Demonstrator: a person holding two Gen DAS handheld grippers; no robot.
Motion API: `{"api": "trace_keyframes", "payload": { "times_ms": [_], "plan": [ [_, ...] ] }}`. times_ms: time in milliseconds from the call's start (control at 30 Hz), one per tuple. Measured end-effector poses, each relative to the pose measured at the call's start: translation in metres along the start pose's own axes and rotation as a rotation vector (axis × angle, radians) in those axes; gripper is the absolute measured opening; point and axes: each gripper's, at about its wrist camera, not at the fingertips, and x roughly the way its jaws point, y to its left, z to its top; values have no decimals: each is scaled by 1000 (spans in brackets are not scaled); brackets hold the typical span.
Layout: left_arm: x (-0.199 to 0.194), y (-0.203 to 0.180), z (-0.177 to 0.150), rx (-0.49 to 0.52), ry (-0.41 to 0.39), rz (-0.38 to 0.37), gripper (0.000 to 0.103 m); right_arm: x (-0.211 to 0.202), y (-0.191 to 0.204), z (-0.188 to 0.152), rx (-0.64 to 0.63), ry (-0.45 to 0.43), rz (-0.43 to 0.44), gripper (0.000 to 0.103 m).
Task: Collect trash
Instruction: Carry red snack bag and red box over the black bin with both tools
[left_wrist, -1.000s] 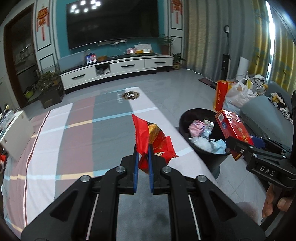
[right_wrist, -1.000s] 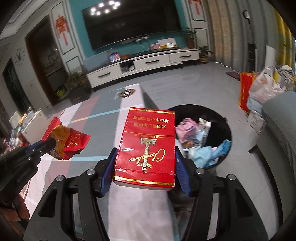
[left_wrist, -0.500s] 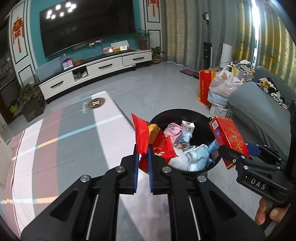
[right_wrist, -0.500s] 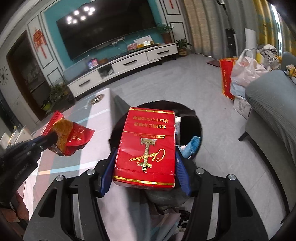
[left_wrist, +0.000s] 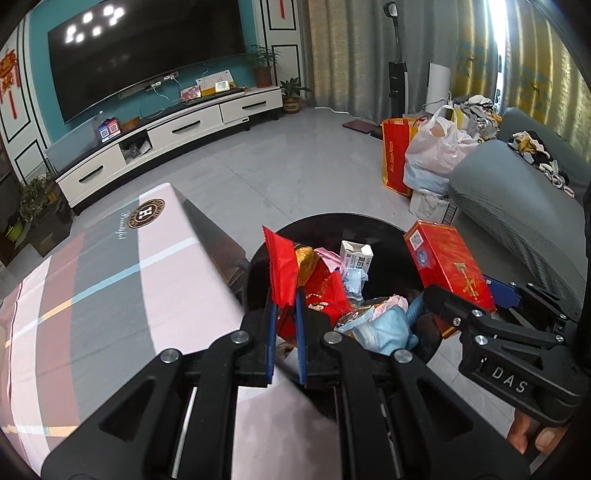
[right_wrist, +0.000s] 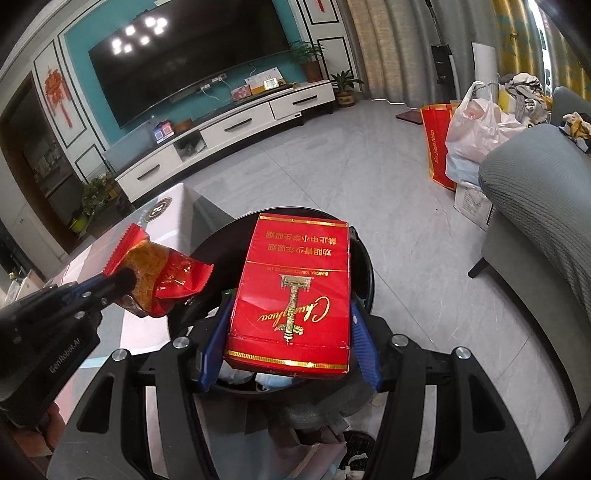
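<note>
Both loads over the black bin (left_wrist: 373, 221), which already holds a small carton (left_wrist: 355, 254), blue and pink scraps. My left gripper (left_wrist: 285, 314) pinches the red snack wrapper (left_wrist: 284, 269) above its left rim; my right gripper (right_wrist: 290, 332) clamps the red box (right_wrist: 295, 288) over the middle.

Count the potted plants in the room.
3: one on the TV cabinet's right end, one on the floor beside it, one left of the cabinet. More may be hidden.
</note>
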Motion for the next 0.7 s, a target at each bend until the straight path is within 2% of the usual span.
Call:
{"api": "trace_keyframes", "payload": {
  "times_ms": [700],
  "plan": [
    [51, -12, 3, 30, 58, 17, 11, 41, -7, 10, -21, 56, -9, 59]
  ]
}}
